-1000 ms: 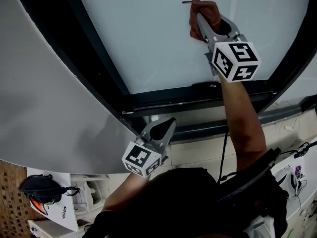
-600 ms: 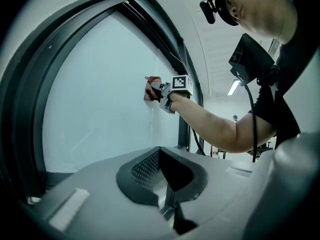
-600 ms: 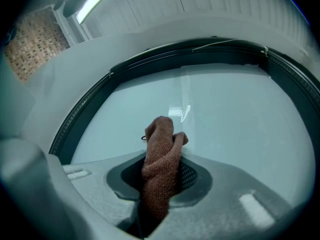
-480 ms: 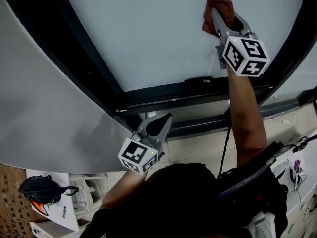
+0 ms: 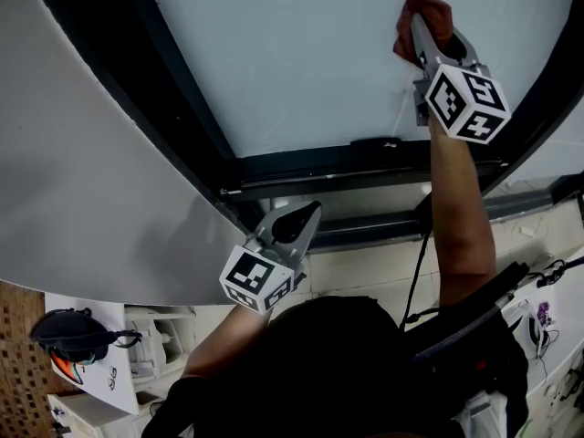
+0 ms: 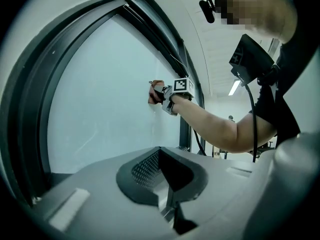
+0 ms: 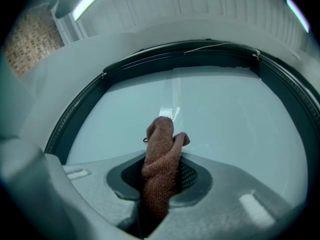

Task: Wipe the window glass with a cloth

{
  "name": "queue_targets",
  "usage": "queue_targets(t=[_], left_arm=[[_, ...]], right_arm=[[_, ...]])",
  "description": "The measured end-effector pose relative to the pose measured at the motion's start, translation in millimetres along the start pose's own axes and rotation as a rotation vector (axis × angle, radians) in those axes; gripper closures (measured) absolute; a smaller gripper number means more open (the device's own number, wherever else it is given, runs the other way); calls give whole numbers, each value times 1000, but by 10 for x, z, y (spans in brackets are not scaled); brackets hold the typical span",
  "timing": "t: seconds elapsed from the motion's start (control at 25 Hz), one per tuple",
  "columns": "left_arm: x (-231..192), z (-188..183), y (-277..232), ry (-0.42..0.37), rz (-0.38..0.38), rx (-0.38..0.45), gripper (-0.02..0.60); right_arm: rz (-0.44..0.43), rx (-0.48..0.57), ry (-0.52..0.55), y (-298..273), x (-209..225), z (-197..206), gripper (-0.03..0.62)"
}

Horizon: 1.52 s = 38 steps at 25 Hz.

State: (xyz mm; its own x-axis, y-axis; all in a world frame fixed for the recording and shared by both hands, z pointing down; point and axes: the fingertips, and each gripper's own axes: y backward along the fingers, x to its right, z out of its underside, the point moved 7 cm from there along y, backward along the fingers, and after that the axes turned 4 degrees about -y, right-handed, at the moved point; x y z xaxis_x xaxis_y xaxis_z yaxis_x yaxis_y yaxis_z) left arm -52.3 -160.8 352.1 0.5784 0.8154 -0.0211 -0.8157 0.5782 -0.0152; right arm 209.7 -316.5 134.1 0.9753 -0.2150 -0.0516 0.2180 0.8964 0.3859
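Your right gripper [image 5: 419, 26] clamps the brown cloth [image 7: 161, 156] against the window glass [image 5: 292, 62], dark frame [image 5: 365, 164] behind it, left gripper [image 5: 302, 219] clenched empty beside the grey wall [image 5: 91, 181].

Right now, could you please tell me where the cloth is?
The cloth is clamped in the right gripper, held against the window glass at the head view's upper right.

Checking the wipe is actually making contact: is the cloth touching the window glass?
Touching. The left gripper view shows it side-on: the cloth, held in the right tool, is pressed against the window glass with no gap.
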Motion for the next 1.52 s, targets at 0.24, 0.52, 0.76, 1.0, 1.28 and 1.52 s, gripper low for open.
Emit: queue_targets(t=[0.24, 0.52, 0.76, 1.0, 1.28, 1.52], left_arm=[[-64, 0, 132, 6, -39, 11, 565], [-114, 24, 375, 13, -88, 6, 565], [-251, 25, 663, 18, -158, 9, 565], [-308, 47, 822, 26, -198, 10, 565], [-346, 29, 918, 19, -225, 13, 565], [-377, -21, 880, 10, -222, 32, 565]], right_arm=[[-148, 55, -103, 83, -625, 15, 510], [-452, -7, -177, 11, -2011, 414, 510], [-571, -71, -215, -200, -2800, 697, 510], [-572, -106, -211, -471, -3094, 836, 510], [-515, -128, -150, -641, -3133, 929, 510], [-483, -130, -85, -634, -3011, 966, 511]])
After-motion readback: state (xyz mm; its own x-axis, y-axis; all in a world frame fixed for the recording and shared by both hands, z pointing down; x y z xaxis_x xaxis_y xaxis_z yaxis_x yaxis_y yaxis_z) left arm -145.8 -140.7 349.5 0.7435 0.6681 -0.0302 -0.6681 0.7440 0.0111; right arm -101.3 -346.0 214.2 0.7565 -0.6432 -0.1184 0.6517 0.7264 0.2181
